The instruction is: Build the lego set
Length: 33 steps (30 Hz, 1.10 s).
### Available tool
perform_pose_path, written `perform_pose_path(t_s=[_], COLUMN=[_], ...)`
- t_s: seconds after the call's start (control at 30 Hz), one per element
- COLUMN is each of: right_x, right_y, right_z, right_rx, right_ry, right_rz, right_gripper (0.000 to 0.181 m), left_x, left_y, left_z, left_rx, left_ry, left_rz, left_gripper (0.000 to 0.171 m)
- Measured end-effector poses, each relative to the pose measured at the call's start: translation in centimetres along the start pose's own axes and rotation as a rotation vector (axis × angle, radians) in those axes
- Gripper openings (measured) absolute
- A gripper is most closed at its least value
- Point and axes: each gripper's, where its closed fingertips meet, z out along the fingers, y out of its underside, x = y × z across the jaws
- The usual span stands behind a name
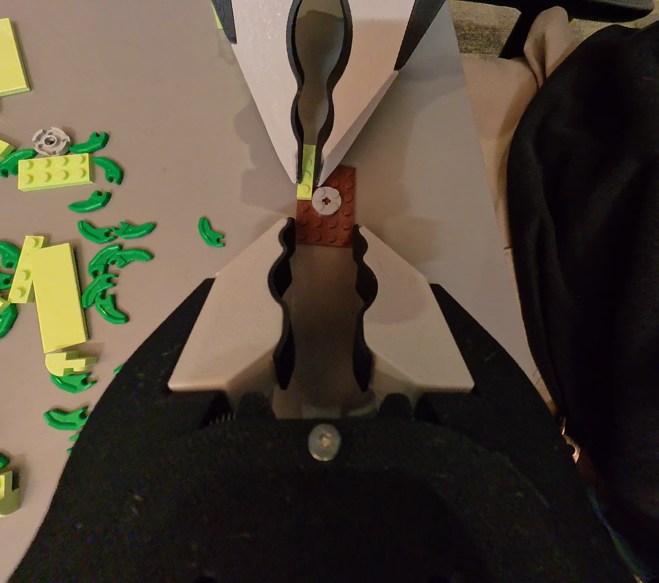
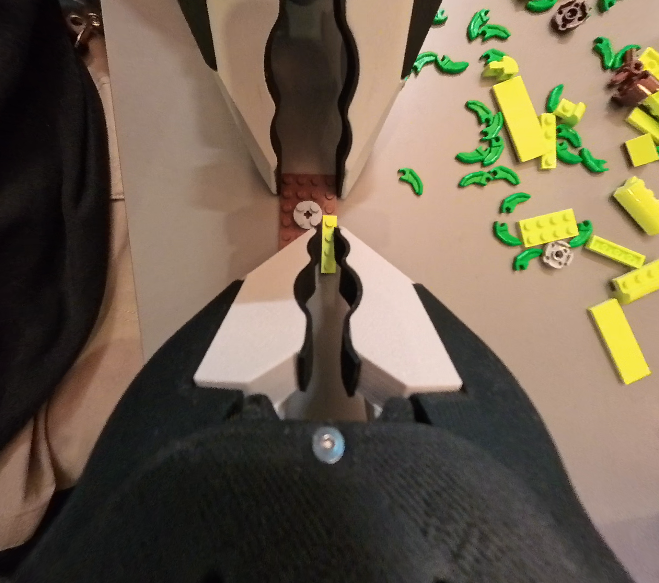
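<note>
Left tongs (image 1: 322,230) part-open, fingers clamping the brown plate (image 1: 331,227) by its side edges at table (image 1: 160,66) centre. Right tongs (image 2: 326,234) pinched on a lime strip (image 2: 328,245), its tip on the plate at 3 o'clock of the grey round (image 2: 307,215). Loose green pieces (image 2: 481,152) lie well apart.
</note>
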Motion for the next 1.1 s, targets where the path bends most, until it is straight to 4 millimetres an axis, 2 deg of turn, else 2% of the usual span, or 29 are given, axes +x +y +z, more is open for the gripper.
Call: perform_pose_path(t_s=[0.3,0.57,0.67,0.77,0.83,0.97,1.1], right_x=[0.0,0.0,0.0,0.3,0.2,0.7,0.2], right_y=[0.1,0.2,0.1,-0.3,-0.9,-1.1,-0.1], right_z=[0.1,0.2,0.1,-0.2,-0.6,-0.9,-0.2], right_rx=[-0.078,-0.183,-0.167,-0.107,-0.058,-0.032,-0.074], right_ry=[-0.074,-0.046,-0.036,-0.012,-0.018,0.009,-0.026], right_rz=[0.002,-0.039,-0.032,-0.01,0.025,0.053,0.043], right_gripper=[0.004,0.004,0.006,0.02,0.022,0.0,0.0], left_x=[0.0,0.0,0.0,0.0,0.0,0.0,0.0], left_y=[0.0,0.0,0.0,0.0,0.0,0.0,0.0], left_z=[0.0,0.0,0.0,0.0,0.0,0.0,0.0], left_rx=[0.0,0.0,0.0,0.001,0.001,0.002,0.003], left_ry=[0.002,0.006,0.004,0.002,0.003,0.009,0.012], left_rz=[-0.002,-0.007,-0.008,-0.01,-0.012,-0.018,-0.022], left_gripper=[0.029,0.029,0.029,0.03,0.03,0.029,0.029])
